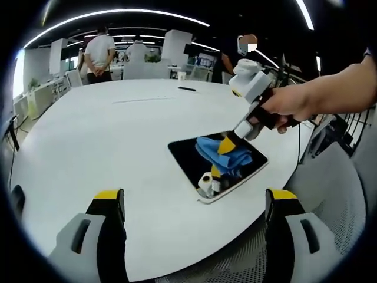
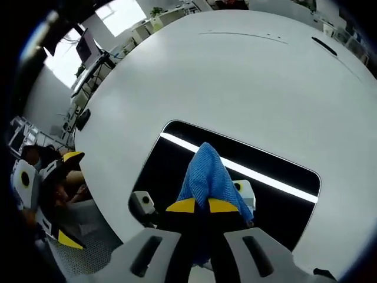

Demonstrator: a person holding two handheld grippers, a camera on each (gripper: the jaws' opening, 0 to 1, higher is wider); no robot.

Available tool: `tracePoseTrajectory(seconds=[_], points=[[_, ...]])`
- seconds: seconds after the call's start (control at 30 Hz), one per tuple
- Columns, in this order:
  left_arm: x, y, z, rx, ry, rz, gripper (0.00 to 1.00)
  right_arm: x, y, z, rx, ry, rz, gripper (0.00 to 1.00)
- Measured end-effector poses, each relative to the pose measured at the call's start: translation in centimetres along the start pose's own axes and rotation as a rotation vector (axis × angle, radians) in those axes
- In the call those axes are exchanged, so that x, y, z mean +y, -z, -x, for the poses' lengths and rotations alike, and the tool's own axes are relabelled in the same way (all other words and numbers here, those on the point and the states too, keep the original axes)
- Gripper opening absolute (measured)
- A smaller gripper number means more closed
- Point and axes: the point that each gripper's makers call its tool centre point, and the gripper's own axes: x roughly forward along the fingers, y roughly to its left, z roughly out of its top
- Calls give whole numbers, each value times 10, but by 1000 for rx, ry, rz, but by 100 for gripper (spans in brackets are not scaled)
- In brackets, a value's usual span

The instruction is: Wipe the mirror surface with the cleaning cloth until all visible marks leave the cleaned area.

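Observation:
A dark rectangular mirror (image 1: 184,154) with a white rim lies flat on the white table, near its front right edge. On it sits a bunched blue cleaning cloth (image 1: 235,158). A hand holds my right gripper (image 1: 225,146) from the right, its yellow tips pressed down into the cloth. In the right gripper view the right gripper (image 2: 202,206) is shut on the cloth (image 2: 203,168) over the mirror (image 2: 277,203), which reflects a ceiling light strip. My left gripper (image 1: 194,197) hangs open short of the mirror, holding nothing, and appears as the left gripper (image 2: 69,197) at that view's left edge.
The big white oval table (image 1: 118,135) stretches far beyond the mirror. A small black object (image 1: 187,89) lies at its far side. A grey mesh chair (image 1: 339,194) stands off the table's right edge. People stand by desks in the background (image 1: 99,56).

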Motion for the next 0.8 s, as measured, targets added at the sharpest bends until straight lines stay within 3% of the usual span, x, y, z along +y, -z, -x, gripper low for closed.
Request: tracePoseTrajectory(seconds=[0.8], points=[[4, 6, -1, 24, -12, -8, 98, -23, 11, 7, -3, -17, -22, 0]])
